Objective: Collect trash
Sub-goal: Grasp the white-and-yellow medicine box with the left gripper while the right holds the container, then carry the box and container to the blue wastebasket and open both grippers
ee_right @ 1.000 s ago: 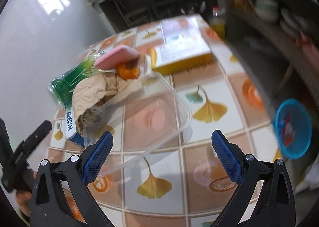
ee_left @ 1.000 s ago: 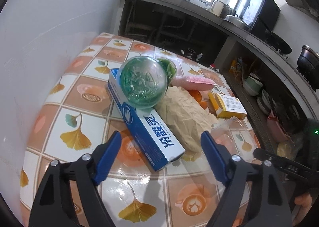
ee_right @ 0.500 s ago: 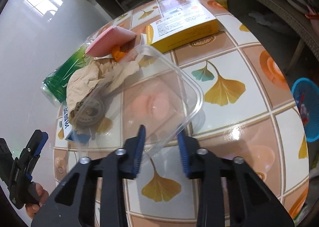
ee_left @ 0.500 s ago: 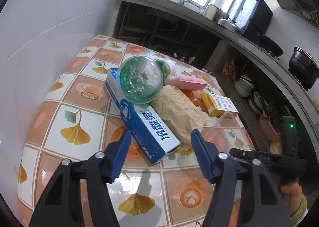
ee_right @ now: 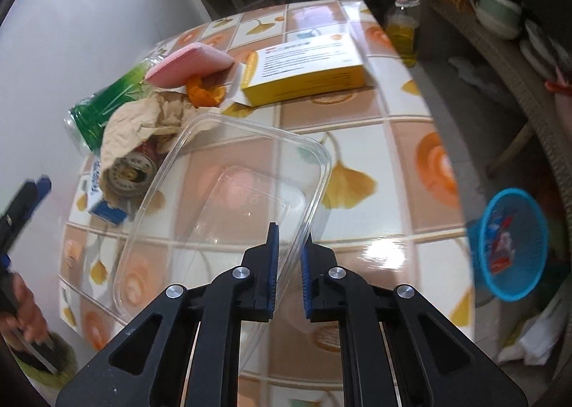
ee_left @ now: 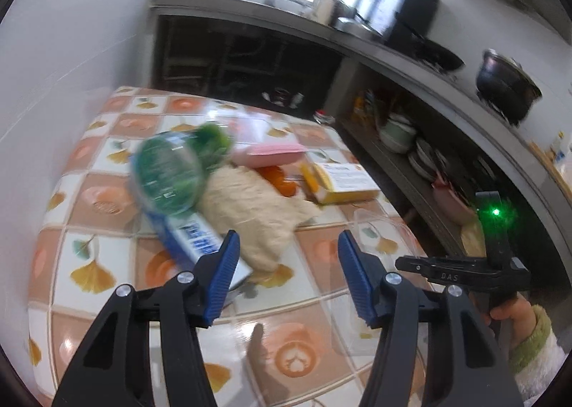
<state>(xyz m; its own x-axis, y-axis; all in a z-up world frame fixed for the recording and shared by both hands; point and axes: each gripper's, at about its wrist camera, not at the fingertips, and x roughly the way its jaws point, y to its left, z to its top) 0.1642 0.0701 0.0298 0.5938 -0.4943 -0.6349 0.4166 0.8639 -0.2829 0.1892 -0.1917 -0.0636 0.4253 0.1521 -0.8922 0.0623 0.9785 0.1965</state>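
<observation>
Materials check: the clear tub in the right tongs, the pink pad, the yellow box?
Clear tub: looks like thin, glossy transparent plastic; the tile pattern shows through its base, and the right tongs pinch its rim. Pink pad: likely foam sponge, matte with soft rounded edges. Yellow box: apparently printed cardboard, with crisp folded corners and a slight sheen.

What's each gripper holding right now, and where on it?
Right gripper is shut on the clear plastic container, pinching its near rim wall. Left gripper is open and holds nothing.
</observation>
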